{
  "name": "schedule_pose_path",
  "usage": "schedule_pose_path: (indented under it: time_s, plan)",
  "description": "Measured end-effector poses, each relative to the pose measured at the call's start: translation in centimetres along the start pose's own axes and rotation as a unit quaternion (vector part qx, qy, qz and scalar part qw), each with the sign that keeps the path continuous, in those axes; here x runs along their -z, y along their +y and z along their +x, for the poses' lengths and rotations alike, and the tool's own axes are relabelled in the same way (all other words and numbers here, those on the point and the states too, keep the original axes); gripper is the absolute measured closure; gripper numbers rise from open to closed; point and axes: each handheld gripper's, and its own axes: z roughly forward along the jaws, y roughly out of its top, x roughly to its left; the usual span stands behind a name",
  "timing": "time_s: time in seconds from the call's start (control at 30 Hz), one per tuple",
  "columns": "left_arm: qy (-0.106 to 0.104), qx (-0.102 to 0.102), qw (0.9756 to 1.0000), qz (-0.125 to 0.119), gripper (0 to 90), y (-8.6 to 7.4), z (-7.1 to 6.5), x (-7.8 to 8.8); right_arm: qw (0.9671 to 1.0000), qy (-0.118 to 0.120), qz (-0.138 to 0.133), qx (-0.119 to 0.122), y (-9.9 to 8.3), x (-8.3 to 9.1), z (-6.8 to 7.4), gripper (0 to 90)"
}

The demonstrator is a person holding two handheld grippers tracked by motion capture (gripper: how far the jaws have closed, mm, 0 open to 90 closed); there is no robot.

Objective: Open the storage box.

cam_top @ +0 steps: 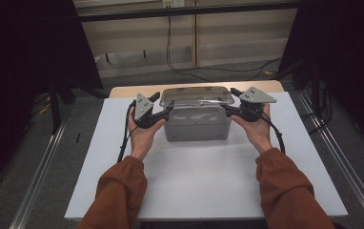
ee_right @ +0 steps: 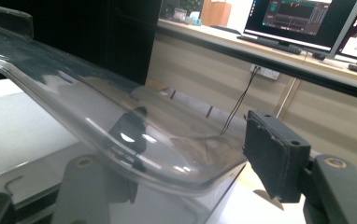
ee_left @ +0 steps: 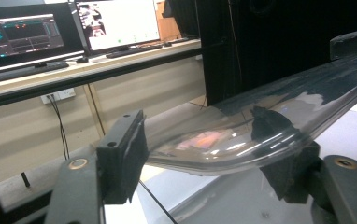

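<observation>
Clear plastic lid — gripped at both ends over the grey bin

Clear plastic lid [cam_top: 197, 97] sitting atop grey storage bin [cam_top: 197, 123], far half of white table [cam_top: 204, 176]. Left gripper [cam_top: 163, 110] at its left end, right gripper [cam_top: 231, 109] at its right — edge of lid between both pairs of jaws. Left pads [ee_left: 123, 149] straddling the rim, one above, one below; contact looks likely, not certain. Right outer pad [ee_right: 271, 158] standing clear of the rim — not clamped. Likely light, thin, a bit flexible, slick. Best taken by the short-end rims, level, both sides together.
</observation>
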Motion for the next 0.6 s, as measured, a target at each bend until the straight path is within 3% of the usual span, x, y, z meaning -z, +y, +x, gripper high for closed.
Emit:
schedule_pose_path:
  time_s: [0.03, 0.07, 0.1, 0.2, 0.6]
  plan:
    - [-0.003, 0.013, 0.9999, -0.003, 34.9, 0.0, 0.1, -0.1, 1.0, 0.0, -0.002, -0.002, 0.0, 0.0, 0.0, 40.3]
    - [-0.001, 0.012, 0.9999, -0.002, 35.0, 0.0, 0.1, -0.1, 1.0, 0.0, -0.003, -0.003, 0.0, -0.1, 0.0, 40.4]
    - [0.011, -0.004, 0.9999, 0.002, 35.2, 0.0, 0.2, -0.2, 1.0, 0.001, -0.004, -0.004, -0.1, -0.1, 0.0, 42.2]
    - [0.011, 0.004, 0.9999, 0.0, 35.2, 0.1, 0.3, -0.3, 1.0, -0.001, -0.008, -0.002, 0.0, -0.2, -0.1, 43.3]
    - [0.004, -0.005, 0.9999, -0.016, 38.1, 0.9, 0.9, -1.2, 0.9994, 0.011, -0.023, -0.022, 0.8, -0.8, -0.9, 46.0]
